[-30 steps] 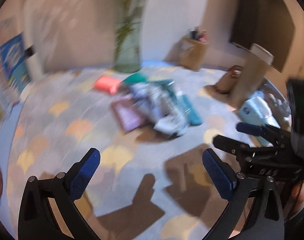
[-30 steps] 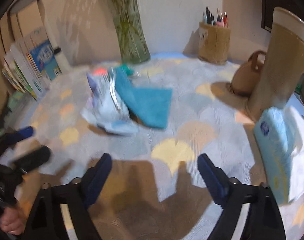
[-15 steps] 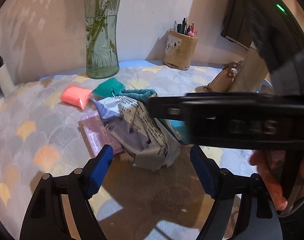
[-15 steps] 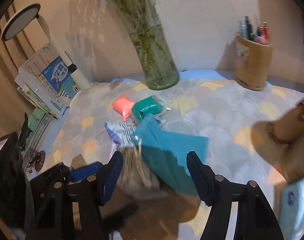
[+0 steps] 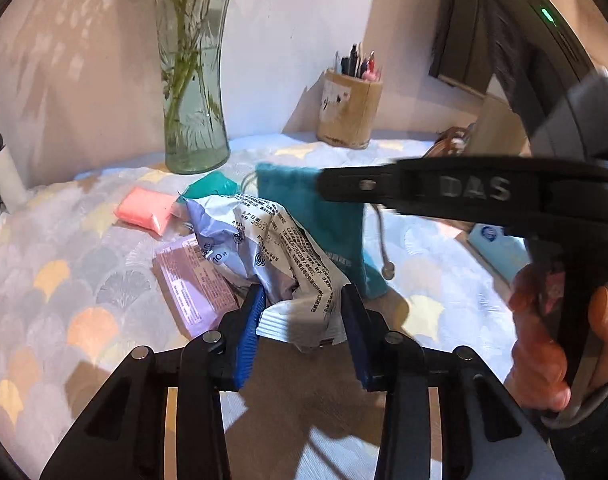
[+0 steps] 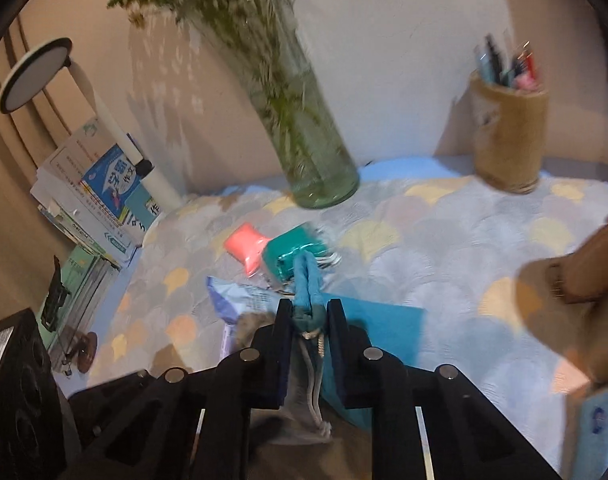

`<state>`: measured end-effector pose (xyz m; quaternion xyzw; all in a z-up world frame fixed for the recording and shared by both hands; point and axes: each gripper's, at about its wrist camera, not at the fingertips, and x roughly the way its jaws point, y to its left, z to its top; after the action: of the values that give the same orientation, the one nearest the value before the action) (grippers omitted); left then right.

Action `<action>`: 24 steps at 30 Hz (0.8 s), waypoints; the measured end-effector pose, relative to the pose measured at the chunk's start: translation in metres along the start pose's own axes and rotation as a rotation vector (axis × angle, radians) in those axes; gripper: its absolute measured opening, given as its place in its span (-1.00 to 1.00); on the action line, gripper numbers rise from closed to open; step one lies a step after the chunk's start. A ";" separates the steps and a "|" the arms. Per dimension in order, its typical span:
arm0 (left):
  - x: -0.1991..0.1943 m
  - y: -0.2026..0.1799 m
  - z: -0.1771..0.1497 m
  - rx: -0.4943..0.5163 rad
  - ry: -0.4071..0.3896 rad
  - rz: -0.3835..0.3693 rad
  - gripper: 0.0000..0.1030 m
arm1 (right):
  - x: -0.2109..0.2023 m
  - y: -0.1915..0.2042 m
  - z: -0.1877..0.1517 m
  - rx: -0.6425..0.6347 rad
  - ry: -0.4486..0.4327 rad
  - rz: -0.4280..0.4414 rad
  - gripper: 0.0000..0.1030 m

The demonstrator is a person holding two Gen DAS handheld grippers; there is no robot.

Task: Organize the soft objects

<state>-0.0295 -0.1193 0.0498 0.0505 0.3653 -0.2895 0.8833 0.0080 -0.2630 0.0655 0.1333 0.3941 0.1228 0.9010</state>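
Evidently the step in hand is a 2-handed pick-up from the pile at the middle of the desk point(image 5: 64, 264). The left tongs point(image 5: 302, 320), low in the left wrist view, stand narrowed around the near end of a crumpled white printed packet point(image 5: 288, 256); whether the pads point(image 5: 248, 332) already pinch it or only flank it I cannot tell. The right tongs point(image 6: 309, 320) are clamped on the bunched mouth of a teal drawstring pouch point(image 6: 367, 328), its grey cord point(image 6: 317, 392) hanging between the fingers. In the left wrist view the pouch hangs upright at center, mouth at the top, long axis near vertical, with the packet lying against its front. The packet's long axis runs from lower center toward the upper left of that frame. A pink block point(image 5: 146, 208), a green block point(image 5: 212, 186) and a lilac pack point(image 5: 192, 284) lie beside it. Next, probably, the pouch mouth must be spread and the packet steered in; with the mouth pinched shut, that calls for a fresh hold on one lip. The packet is thin and may slip or crumple.
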 end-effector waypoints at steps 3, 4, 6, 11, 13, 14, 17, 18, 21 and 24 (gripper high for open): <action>-0.022 -0.001 -0.008 -0.015 -0.030 -0.023 -0.30 | -0.021 0.001 -0.007 -0.022 -0.014 -0.020 -0.69; -0.030 -0.001 -0.012 -0.017 -0.038 -0.024 -0.30 | -0.028 0.001 -0.011 -0.024 -0.017 -0.025 -0.69; -0.048 -0.001 -0.023 -0.019 -0.052 -0.019 -0.30 | -0.047 0.002 -0.022 -0.030 -0.023 -0.015 -0.69; -0.079 0.013 -0.049 -0.051 -0.055 0.032 -0.30 | -0.073 0.013 -0.051 -0.081 -0.012 -0.015 -0.69; -0.086 0.025 -0.058 -0.078 -0.053 0.069 -0.30 | -0.082 0.013 -0.063 -0.075 -0.003 -0.009 -0.69; -0.087 0.030 -0.060 -0.095 -0.051 0.077 -0.30 | -0.084 0.012 -0.068 -0.075 0.004 -0.006 -0.69; -0.090 0.049 -0.069 -0.150 -0.059 0.094 -0.30 | -0.088 0.010 -0.087 -0.088 0.046 -0.009 -0.69; -0.090 0.052 -0.071 -0.155 -0.065 0.105 -0.30 | -0.087 0.010 -0.092 -0.096 0.061 -0.020 -0.69; -0.083 0.059 -0.075 -0.153 -0.060 0.180 -0.31 | -0.088 0.002 -0.102 -0.085 0.093 -0.074 -0.68; -0.075 0.063 -0.080 -0.149 -0.059 0.191 -0.31 | -0.092 -0.021 -0.109 -0.004 0.111 -0.119 -0.66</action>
<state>-0.0870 -0.0076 0.0345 0.0105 0.3531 -0.1775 0.9185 -0.1314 -0.2973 0.0497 0.1007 0.4505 0.0773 0.8837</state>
